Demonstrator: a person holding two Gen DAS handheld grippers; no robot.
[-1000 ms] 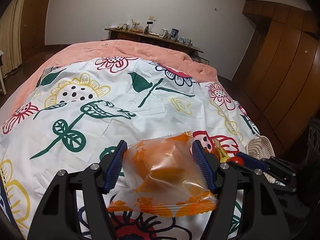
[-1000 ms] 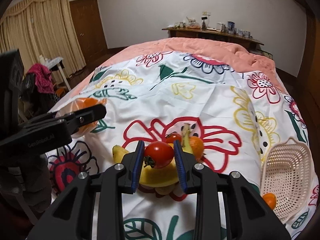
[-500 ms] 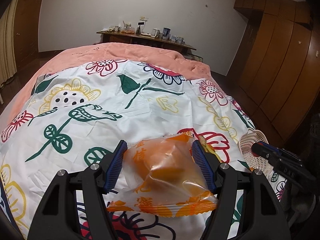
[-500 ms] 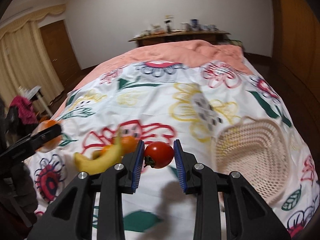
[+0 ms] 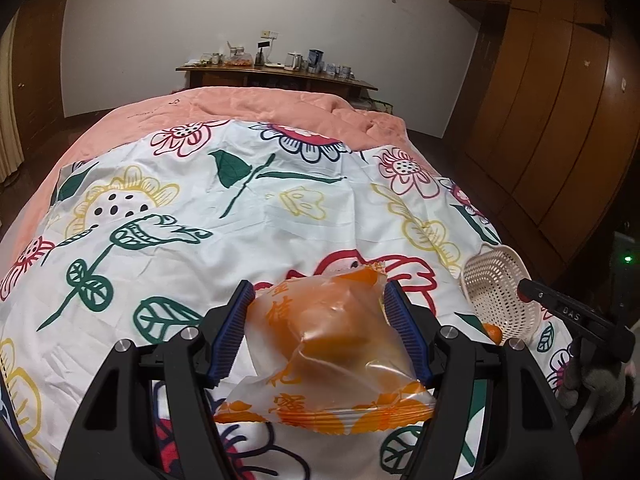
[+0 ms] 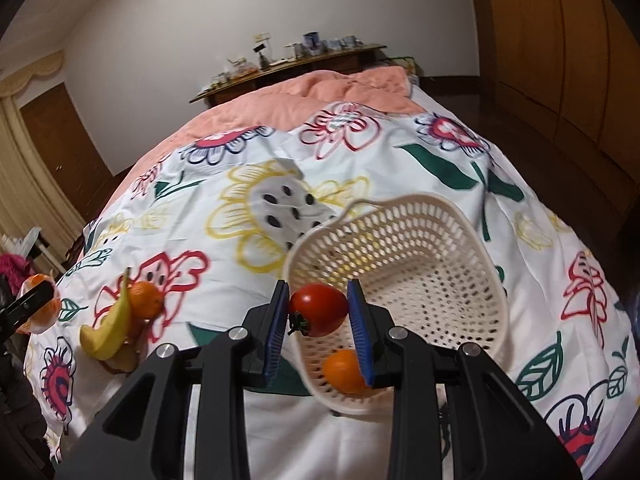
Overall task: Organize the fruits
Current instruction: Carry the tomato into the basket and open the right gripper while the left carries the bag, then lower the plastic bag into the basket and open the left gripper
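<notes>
I am working over a bed (image 5: 280,216) covered with a white sheet printed with big flowers and leaves, a plain pink blanket (image 5: 256,108) lying beyond it.

My left gripper (image 5: 320,320) is pinching a clear plastic packet (image 5: 332,344) with orange print; its blue-padded jaws are pressing on both sides of the packet, and an orange fruit is showing through the film. The packet is hanging above the sheet, its crimped lower edge nearest the camera.

My right gripper (image 6: 319,312) is pinching a red tomato (image 6: 319,310), jaws pressing on its left and right sides, its dark green stalk end pointing down and to the left. The tomato is hanging over the near rim of a cream plastic basket (image 6: 452,248) with a perforated wall, which is sitting on the sheet near the right edge of the bed. One orange (image 6: 345,372) is lying inside the basket, at its near side, partly hidden by my right jaw.

To the left of the basket, well apart from it, a banana (image 6: 110,328) and another orange (image 6: 146,300) are resting on the sheet, touching each other, with something brownish under them that I cannot make out.

Against the far wall a wooden shelf (image 5: 276,70) is carrying cups, jars and a kettle. Brown wardrobe doors (image 5: 560,128) are lining the right side.
</notes>
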